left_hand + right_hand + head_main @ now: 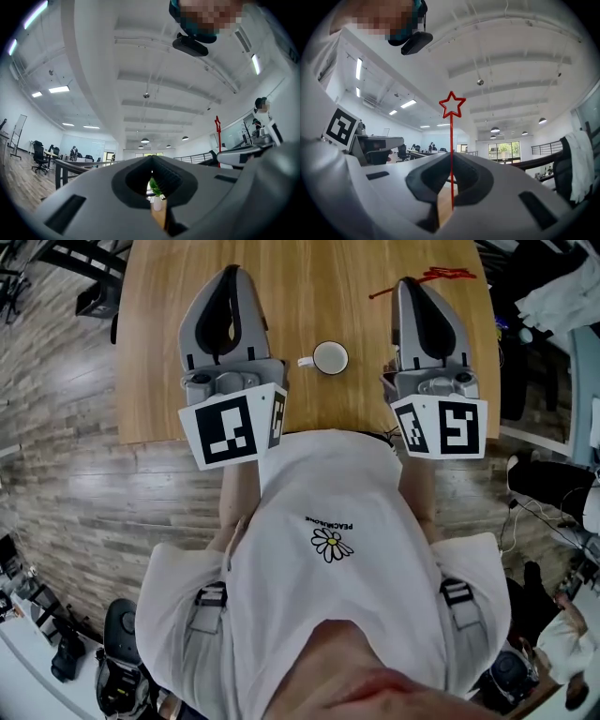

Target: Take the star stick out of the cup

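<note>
right gripper (410, 284) pinched shut on star stick (433, 277), already out of cup (330, 357) on table (187, 277). left gripper (152, 164) closed, holding nothing. right gripper view: looks thin, light, bendy; best pinched low on stem, gently.

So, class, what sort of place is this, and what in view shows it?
Probably an open-plan office: office chairs at long desks, ceiling light panels, and what looks like a whiteboard.
</note>
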`<action>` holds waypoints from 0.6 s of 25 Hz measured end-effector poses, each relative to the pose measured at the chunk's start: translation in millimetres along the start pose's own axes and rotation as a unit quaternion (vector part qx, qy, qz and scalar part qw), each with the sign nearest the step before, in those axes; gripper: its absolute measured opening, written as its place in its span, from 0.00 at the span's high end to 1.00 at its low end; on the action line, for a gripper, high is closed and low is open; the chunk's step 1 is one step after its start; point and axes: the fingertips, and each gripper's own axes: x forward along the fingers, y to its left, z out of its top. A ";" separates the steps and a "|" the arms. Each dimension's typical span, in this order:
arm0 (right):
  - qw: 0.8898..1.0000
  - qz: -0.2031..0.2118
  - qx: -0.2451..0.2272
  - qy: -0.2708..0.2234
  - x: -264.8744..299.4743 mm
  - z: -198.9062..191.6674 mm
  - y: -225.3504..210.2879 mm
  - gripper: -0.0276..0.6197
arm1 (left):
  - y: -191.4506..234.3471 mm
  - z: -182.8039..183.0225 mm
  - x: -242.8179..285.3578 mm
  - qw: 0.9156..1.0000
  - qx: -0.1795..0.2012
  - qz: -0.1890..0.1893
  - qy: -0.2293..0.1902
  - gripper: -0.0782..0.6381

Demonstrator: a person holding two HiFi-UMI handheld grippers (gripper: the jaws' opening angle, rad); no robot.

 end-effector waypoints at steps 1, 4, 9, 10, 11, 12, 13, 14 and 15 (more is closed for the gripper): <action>1.000 0.000 0.000 0.000 -1.5 -0.1 1.4 0.93 | 0.7 2.4 -1.5 1.000 0.001 0.000 -0.004 0.87; 1.000 0.004 -0.003 -0.001 -2.3 0.3 6.6 0.93 | 2.1 5.5 -5.0 1.000 0.003 0.000 -0.010 0.87; 1.000 0.008 -0.007 -0.004 -2.0 1.3 9.1 0.93 | -1.3 4.2 -5.9 1.000 0.012 -0.001 -0.008 0.87; 1.000 0.007 -0.007 -0.005 -2.0 1.6 10.0 0.93 | -1.2 4.4 -6.6 1.000 0.013 -0.002 -0.008 0.87; 1.000 0.007 -0.008 -0.006 -1.8 2.2 11.2 0.93 | -0.5 4.8 -7.5 1.000 0.015 -0.002 -0.008 0.87; 1.000 0.007 -0.008 -0.007 -1.5 2.9 12.4 0.93 | 0.5 5.3 -8.2 1.000 0.015 -0.002 -0.009 0.87; 1.000 0.006 -0.009 -0.008 -1.3 3.7 13.2 0.93 | 1.4 5.7 -8.7 1.000 0.016 -0.002 -0.010 0.87; 1.000 0.006 -0.012 -0.009 -1.2 4.5 13.4 0.93 | 1.9 6.0 -8.8 1.000 0.016 -0.002 -0.011 0.87; 1.000 0.005 -0.016 -0.010 -1.2 5.0 13.2 0.93 | 1.8 6.2 -8.8 1.000 0.016 -0.002 -0.011 0.87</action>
